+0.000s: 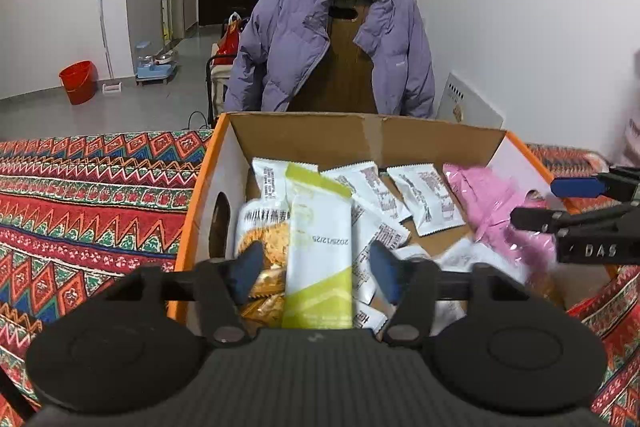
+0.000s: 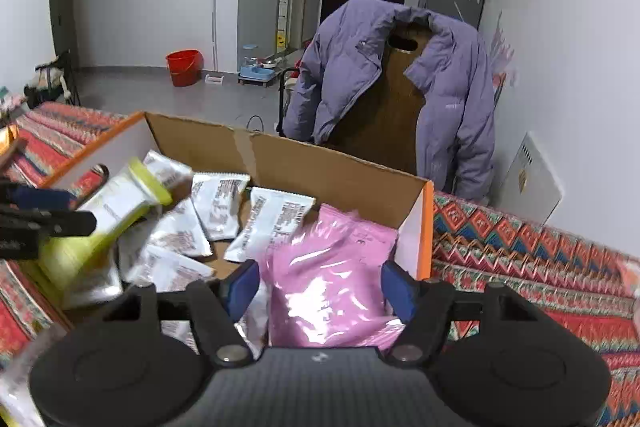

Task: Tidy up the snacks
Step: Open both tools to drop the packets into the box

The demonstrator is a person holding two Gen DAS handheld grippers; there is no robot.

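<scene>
An open cardboard box [image 1: 360,137] with orange edges sits on a patterned cloth and holds several snack packets. My left gripper [image 1: 316,267] is open above the box's near left part, its blue pads either side of a green-and-white packet [image 1: 320,247] that lies loose in the box. My right gripper [image 2: 320,287] is open over the box's right end, its pads either side of a pink packet [image 2: 332,267], blurred, apparently free. Small white packets [image 2: 218,205] lie in the middle. The right gripper shows in the left wrist view [image 1: 568,203]; the left gripper shows in the right wrist view [image 2: 48,211].
A purple jacket [image 1: 304,43] hangs over a wooden chair just behind the box. The patterned cloth [image 1: 80,207] spreads left and right [image 2: 540,267] of the box. A white panel [image 2: 532,179] leans on the wall. A red bucket [image 1: 78,81] stands on the floor.
</scene>
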